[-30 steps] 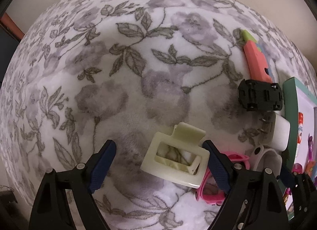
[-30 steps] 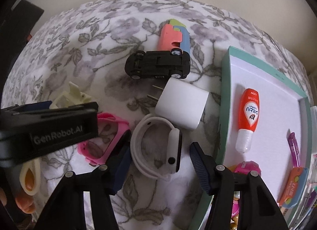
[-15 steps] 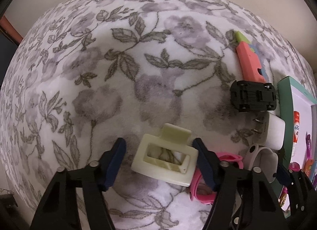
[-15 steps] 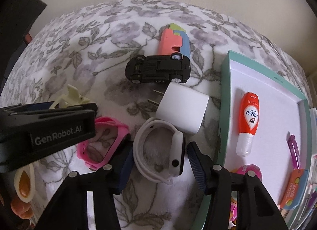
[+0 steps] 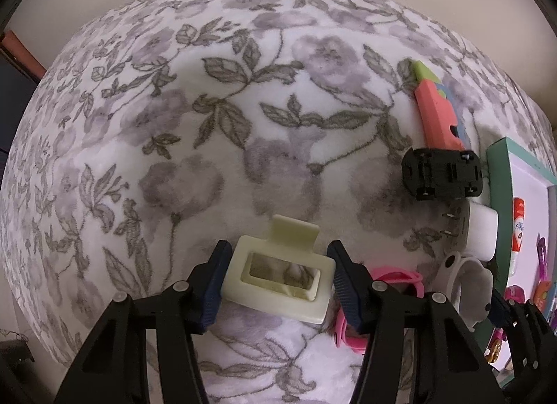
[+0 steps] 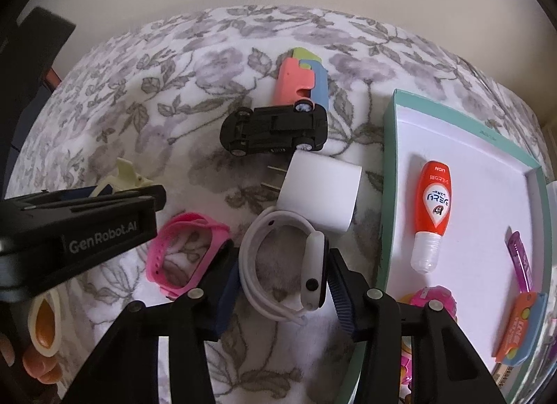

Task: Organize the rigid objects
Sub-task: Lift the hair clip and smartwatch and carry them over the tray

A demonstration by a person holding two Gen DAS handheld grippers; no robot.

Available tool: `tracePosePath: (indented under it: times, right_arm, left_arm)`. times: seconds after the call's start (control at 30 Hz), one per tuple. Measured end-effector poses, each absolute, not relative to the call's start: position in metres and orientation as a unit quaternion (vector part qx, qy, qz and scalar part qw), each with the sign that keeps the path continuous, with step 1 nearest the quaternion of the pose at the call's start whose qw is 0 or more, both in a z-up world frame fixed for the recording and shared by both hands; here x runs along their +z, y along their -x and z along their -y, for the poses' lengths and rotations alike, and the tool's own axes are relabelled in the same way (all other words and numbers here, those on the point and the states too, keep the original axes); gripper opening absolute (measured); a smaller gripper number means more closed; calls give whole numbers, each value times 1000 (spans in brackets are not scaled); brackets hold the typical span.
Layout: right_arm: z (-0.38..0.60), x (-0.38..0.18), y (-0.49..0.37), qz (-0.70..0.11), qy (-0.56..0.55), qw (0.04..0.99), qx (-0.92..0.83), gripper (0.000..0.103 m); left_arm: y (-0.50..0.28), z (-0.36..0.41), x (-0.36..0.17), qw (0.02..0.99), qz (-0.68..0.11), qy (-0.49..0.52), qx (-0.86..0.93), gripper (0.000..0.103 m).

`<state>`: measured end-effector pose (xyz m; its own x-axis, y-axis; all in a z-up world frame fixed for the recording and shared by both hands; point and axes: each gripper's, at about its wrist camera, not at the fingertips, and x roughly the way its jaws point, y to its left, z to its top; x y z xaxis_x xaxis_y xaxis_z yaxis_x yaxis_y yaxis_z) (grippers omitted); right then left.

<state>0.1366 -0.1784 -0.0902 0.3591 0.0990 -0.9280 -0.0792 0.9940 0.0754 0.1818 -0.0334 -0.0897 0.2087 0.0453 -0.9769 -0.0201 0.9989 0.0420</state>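
Cream plastic hair claw clip [image 5: 280,275] is sitting between the left gripper [image 5: 278,277] fingers, whose blue pads are touching both of its short ends while the jaws are closing on it. It is resting low on the grey-flowered fleece blanket [image 5: 216,118], and whether it is clear of the fabric cannot be told.

White smart band [image 6: 283,268] is lying coiled between the right gripper [image 6: 282,285] fingers; those jaws are also closing, the right pad touching the band's dark screen side, the left pad just against the strap loop. Grip looks about made but not certain.

Pink watch strap [image 6: 184,257] is lying just left of the white band, partly behind the right gripper's left finger. White plug adapter [image 6: 320,195] is lying just above the band, prongs pointing left. Black toy car [image 6: 275,129] is resting on its side above the adapter, underside showing, touching a coral, blue and green block [image 6: 301,78] behind it.

Teal-rimmed box lid [image 6: 388,167] is standing at the right, white inside, holding an orange glue bottle [image 6: 433,209], a purple clip [image 6: 520,257] and an orange-and-blue item [image 6: 518,327] near its lower corner.

Left gripper body is crossing the right wrist view at the left edge, with a person's fingertips [image 6: 38,365] below it.
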Motion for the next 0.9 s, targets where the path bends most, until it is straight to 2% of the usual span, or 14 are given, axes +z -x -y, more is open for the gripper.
tracePosePath:
  times: [0.3, 0.6, 0.9]
  right_arm:
    - [190, -61, -131, -541, -25, 839, 58, 50]
    - [222, 4, -118, -476, -56, 877, 37, 50]
    - [273, 54, -97, -428, -66, 901, -21, 50]
  left_arm:
    - [-179, 30, -39, 809, -588, 11, 10, 58]
    - [-165, 38, 31, 855, -517, 21, -15, 58]
    - [-148, 71, 66, 877, -477, 8, -54, 58]
